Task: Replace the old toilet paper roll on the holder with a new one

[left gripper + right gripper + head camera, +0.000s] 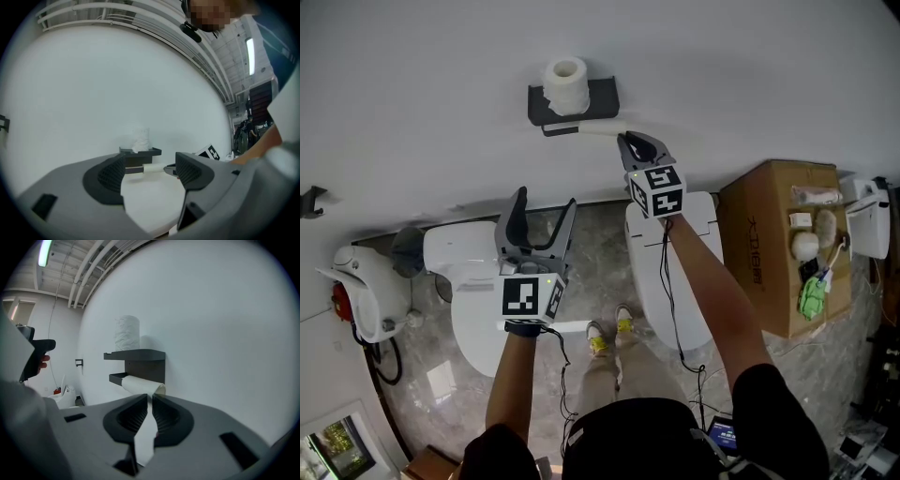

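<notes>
The old roll, thin and nearly spent, lies level on the lower bar of the holder. Its long axis runs along the wall, with its free end pointing toward the person's right. The right hand-held gripper sits right at that free end, so the roll lies just ahead of its tips and slightly to their left. In the right gripper view the roll's open end shows just above the jaw tips. The jaws of the right hand-held gripper are pressed almost together on a paper strip, which seems to be the roll's loose tail. The right arm is stretched well forward, and the gripper tips slightly downward toward the wall.

The left hand-held gripper is held lower and well apart from the holder. It points level at the wall with its jaws spread and nothing between them; the left gripper view confirms this. The new roll stands upright on the holder's top shelf, directly above the old one.

The right hand is plainly the nearer, and sliding the old roll off likely means drawing it rightward along its own axis
</notes>
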`<state>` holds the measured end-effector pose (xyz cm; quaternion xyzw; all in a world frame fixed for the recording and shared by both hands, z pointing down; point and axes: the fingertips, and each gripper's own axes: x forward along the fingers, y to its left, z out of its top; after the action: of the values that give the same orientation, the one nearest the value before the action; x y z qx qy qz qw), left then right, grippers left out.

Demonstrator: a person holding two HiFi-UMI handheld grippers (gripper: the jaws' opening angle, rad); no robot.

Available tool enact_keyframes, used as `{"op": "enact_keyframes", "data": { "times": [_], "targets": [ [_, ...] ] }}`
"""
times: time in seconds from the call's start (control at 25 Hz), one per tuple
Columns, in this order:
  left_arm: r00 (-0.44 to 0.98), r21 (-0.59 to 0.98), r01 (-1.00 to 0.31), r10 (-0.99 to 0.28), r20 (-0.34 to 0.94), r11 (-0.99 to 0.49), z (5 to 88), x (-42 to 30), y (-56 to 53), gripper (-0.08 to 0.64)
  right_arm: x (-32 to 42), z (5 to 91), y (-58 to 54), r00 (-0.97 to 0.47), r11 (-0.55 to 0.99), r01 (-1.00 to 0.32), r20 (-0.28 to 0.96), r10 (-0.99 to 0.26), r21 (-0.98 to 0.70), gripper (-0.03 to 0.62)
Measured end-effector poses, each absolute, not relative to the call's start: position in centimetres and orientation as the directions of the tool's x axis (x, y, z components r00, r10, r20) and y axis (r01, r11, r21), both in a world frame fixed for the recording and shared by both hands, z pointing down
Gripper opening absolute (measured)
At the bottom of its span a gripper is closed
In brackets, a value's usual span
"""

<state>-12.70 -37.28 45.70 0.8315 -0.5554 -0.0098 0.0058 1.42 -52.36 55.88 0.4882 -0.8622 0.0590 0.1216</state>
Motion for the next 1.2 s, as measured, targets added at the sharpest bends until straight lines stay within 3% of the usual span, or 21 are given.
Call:
{"op": "enact_keyframes", "data": {
  "times": [1.2],
  "targets": [
    [0.377,0.050,-0.925,-0.926,-0.015,-0.377,45.6,-11.7,-37.3,0.344,8.2,56.5,-48.6,-0.424,0.426,-0.903,0.278,-0.862,-0.054,-0.005]
  ]
}}
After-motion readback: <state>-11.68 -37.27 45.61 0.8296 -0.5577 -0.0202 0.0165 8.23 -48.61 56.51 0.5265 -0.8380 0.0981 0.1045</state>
